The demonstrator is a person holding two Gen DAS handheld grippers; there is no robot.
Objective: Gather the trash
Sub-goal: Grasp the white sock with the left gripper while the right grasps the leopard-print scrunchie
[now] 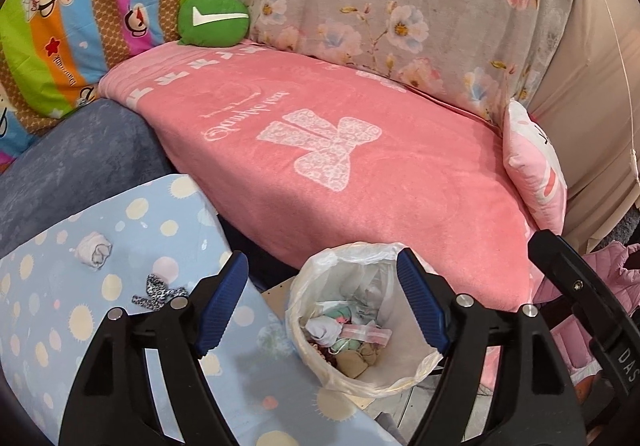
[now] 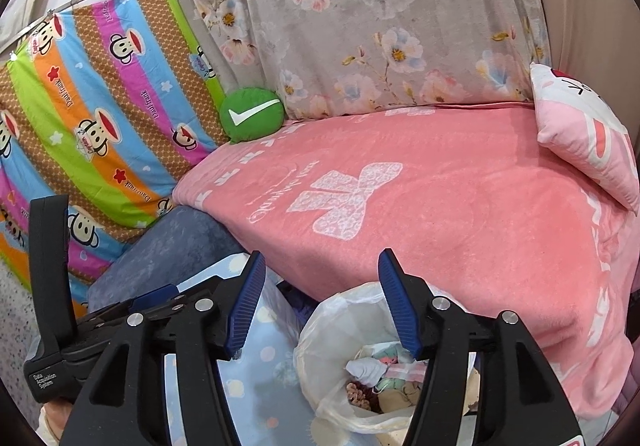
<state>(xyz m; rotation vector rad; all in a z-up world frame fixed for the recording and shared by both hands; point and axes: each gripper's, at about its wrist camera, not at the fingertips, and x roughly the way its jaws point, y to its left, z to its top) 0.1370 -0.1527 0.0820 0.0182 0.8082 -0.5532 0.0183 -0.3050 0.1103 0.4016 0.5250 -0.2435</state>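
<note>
A small bin lined with a white plastic bag (image 1: 316,270) stands on the floor between the pink sofa seat and a blue dotted surface; it holds several crumpled scraps (image 1: 348,334). It also shows in the right wrist view (image 2: 336,310). My left gripper (image 1: 322,302) is open and empty, just above the bin. My right gripper (image 2: 322,304) is open and empty, above the bin's left rim. A crumpled white tissue (image 1: 94,252) and a dark patterned scrap (image 1: 158,290) lie on the blue dotted cloth (image 1: 132,326) left of the bin.
A pink blanket (image 1: 360,174) covers the sofa seat behind the bin. A green round cushion (image 1: 214,20) and a pink pillow (image 1: 536,170) sit at its ends. A pink jacket (image 1: 592,286) lies at the right. The left gripper's body (image 2: 52,286) is beside my right gripper.
</note>
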